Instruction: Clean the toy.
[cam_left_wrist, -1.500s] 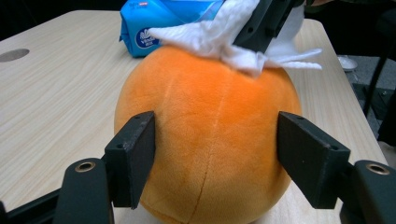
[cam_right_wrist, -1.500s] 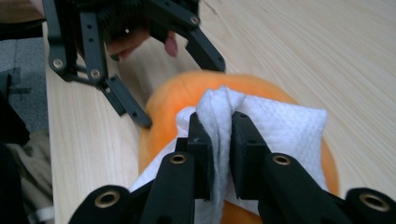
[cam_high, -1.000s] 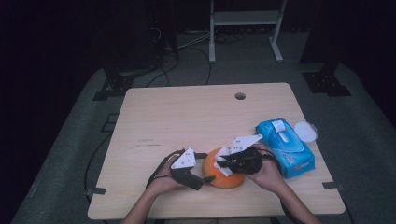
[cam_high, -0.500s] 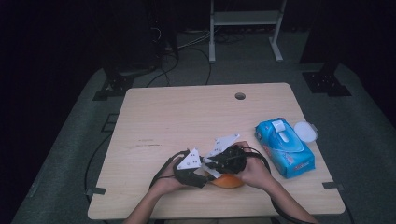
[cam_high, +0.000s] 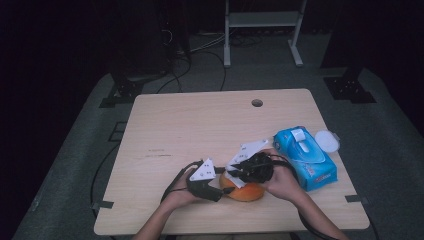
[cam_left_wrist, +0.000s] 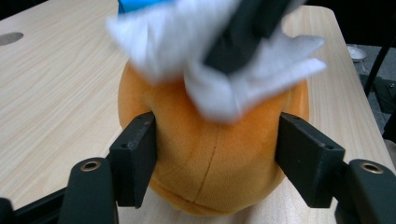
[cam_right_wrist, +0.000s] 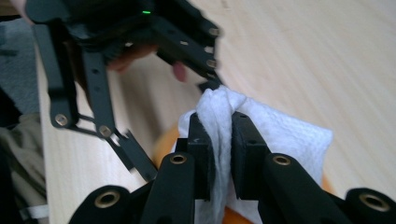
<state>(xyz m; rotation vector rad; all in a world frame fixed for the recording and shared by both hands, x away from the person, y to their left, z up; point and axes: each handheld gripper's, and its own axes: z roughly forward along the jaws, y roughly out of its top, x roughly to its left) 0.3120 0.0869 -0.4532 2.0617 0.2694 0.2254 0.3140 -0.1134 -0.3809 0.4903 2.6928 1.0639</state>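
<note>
**Tongs steady and wipe the plush near the tabletop's front edge**

Left gripper (cam_left_wrist: 212, 154) clamps the soft orange plush ball (cam_left_wrist: 210, 158) by its flanks, having just been adjusting. Right gripper (cam_right_wrist: 223, 140) pinches a limp white wipe (cam_right_wrist: 280, 130) against its top. Grip lightly; the plush looks compressible.

My jaws are matt black plastic with small brass-coloured rivets. Between my left pair sits an orange plush toy (cam_left_wrist: 210, 158), soft short-napped cloth with a stitched seam down its middle. My right pair pinches a white wipe (cam_right_wrist: 261, 126), a fibrous, crumpled, faintly textured cloth. The table (cam_high: 200, 125) is pale wood-grain, smooth and matt. At right of the high view, the blue wipes pack (cam_high: 305, 155) is glossy plastic film.
</note>
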